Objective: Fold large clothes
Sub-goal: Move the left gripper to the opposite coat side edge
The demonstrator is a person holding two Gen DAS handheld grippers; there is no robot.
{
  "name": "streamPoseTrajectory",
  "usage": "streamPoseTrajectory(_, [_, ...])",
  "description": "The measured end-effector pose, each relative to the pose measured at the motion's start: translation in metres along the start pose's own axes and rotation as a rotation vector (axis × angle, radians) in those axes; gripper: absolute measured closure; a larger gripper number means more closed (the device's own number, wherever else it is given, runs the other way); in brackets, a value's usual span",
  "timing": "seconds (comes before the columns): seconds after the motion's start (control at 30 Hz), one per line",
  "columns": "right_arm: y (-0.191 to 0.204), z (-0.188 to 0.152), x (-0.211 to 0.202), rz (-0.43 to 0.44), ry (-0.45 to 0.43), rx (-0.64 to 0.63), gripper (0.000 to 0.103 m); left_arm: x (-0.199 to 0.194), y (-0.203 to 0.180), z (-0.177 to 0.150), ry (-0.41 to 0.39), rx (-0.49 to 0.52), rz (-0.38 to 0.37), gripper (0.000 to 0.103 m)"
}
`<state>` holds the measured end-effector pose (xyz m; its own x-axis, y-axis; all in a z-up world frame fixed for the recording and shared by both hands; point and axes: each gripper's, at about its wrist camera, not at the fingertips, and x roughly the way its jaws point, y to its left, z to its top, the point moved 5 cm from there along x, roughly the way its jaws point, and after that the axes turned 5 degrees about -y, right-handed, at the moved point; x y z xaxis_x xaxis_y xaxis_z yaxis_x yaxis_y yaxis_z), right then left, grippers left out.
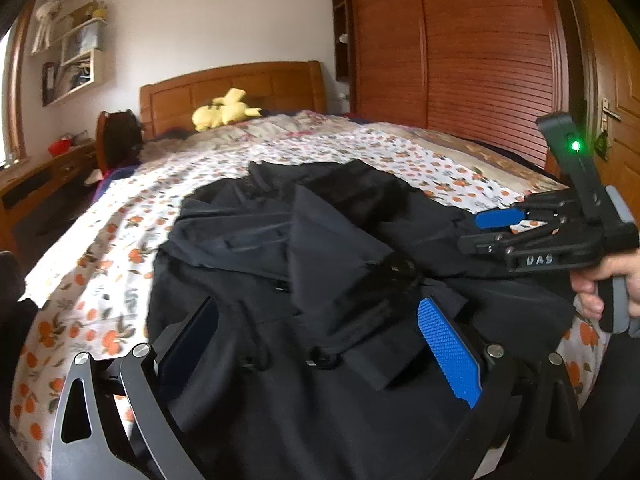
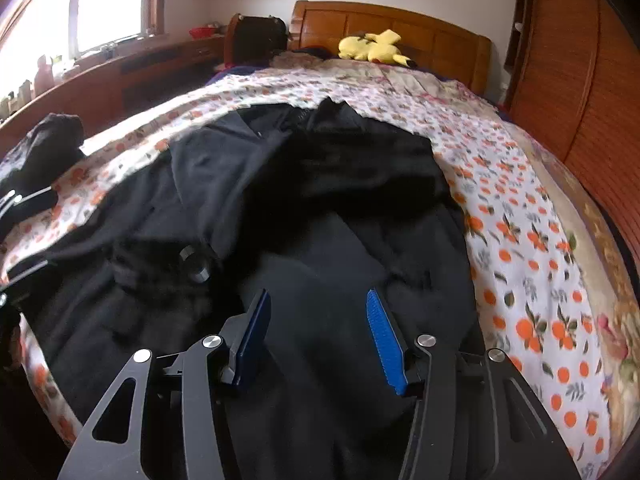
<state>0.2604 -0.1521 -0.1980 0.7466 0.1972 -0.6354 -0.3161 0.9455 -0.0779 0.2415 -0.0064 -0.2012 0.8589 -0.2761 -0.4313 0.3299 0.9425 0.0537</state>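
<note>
A large black coat (image 1: 304,248) lies spread on the bed, sleeves folded in over its middle; it also fills the right wrist view (image 2: 320,208). My left gripper (image 1: 320,332) is open just above the coat's near hem, nothing between its blue pads (image 1: 448,352). My right gripper (image 2: 316,328) is open over the coat's near part, empty. It also shows from the side in the left wrist view (image 1: 486,232), held in a hand over the coat's right edge, jaws apart.
The bed has a white sheet with orange fruit print (image 1: 120,240). A yellow plush toy (image 1: 224,110) lies by the wooden headboard (image 1: 240,84). A slatted wooden wardrobe (image 1: 460,48) stands right of the bed. A desk and window are on the left (image 2: 100,64).
</note>
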Motion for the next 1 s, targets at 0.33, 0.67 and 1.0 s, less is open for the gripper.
streamPoseTrajectory(0.33, [-0.016, -0.028, -0.004, 0.025, -0.020, 0.015, 0.055, 0.022, -0.046, -0.013, 0.074, 0.028, -0.043, 0.003])
streamPoseTrajectory(0.67, [-0.034, -0.041, -0.028, 0.045, -0.054, 0.026, 0.055, 0.050, -0.076, -0.014, 0.169, 0.025, -0.045, 0.016])
streamPoseTrajectory(1.0, [-0.052, -0.039, -0.040, 0.078, -0.087, 0.088, 0.054, 0.070, -0.088, -0.018, 0.240, 0.021, 0.008, 0.027])
